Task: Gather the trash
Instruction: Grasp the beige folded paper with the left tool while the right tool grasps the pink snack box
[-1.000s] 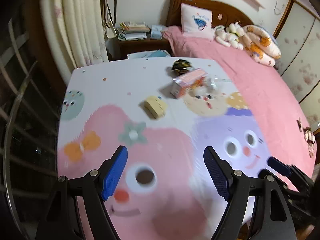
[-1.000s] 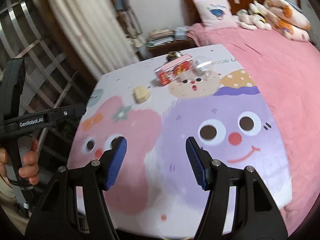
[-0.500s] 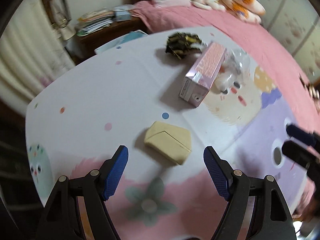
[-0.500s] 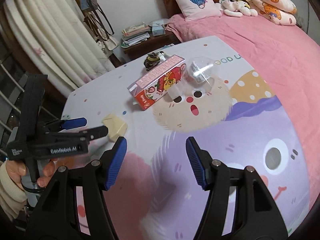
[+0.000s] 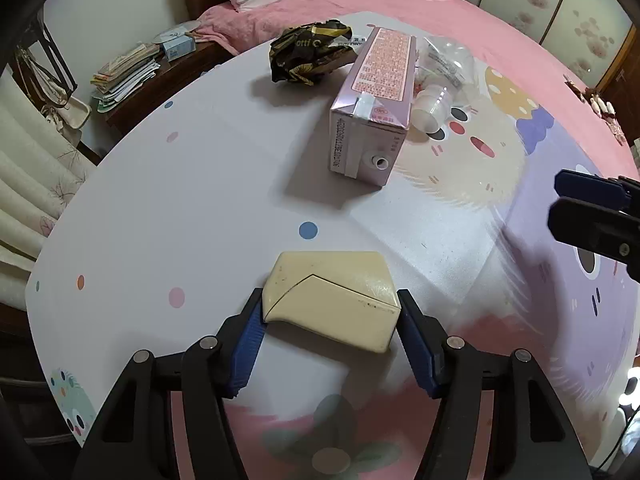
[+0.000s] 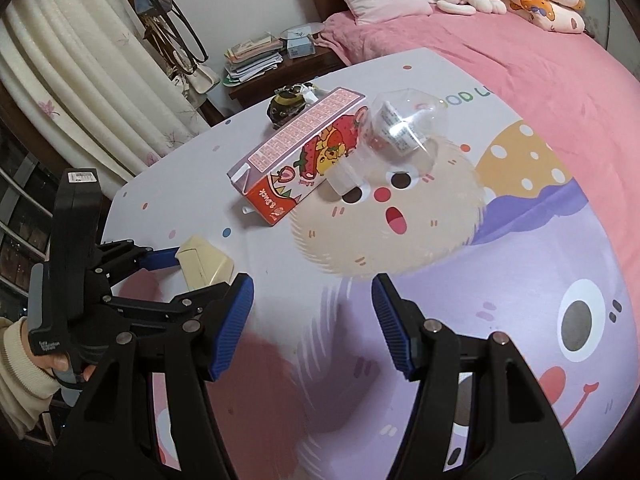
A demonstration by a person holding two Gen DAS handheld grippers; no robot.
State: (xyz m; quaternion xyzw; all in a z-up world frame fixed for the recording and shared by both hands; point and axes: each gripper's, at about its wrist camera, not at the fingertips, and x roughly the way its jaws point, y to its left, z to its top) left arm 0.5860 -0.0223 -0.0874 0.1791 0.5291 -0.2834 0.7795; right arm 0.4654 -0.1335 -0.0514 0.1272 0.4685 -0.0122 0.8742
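A cream folded packet point(image 5: 332, 296) lies on the cartoon-printed table point(image 5: 180, 200). My left gripper point(image 5: 331, 312) has a finger on each side of the packet, touching or nearly touching it; the packet rests on the table. It also shows in the right wrist view point(image 6: 204, 264) between the left gripper's fingers point(image 6: 160, 260). Farther off lie a pink strawberry carton point(image 5: 372, 104), a crumpled dark wrapper point(image 5: 308, 52) and a clear plastic bottle point(image 5: 440, 76). My right gripper point(image 6: 312, 312) is open and empty above the table, right of the packet.
A pink bed point(image 6: 500, 40) with pillows and plush toys runs behind the table. A nightstand with stacked papers point(image 6: 256, 60) stands at the back left. Curtains point(image 6: 80, 80) hang on the left. The table edge drops off on the left side.
My left gripper has dropped forward onto the cream packet and its fingers have narrowed around it. My right gripper has moved closer to the table and the carton.
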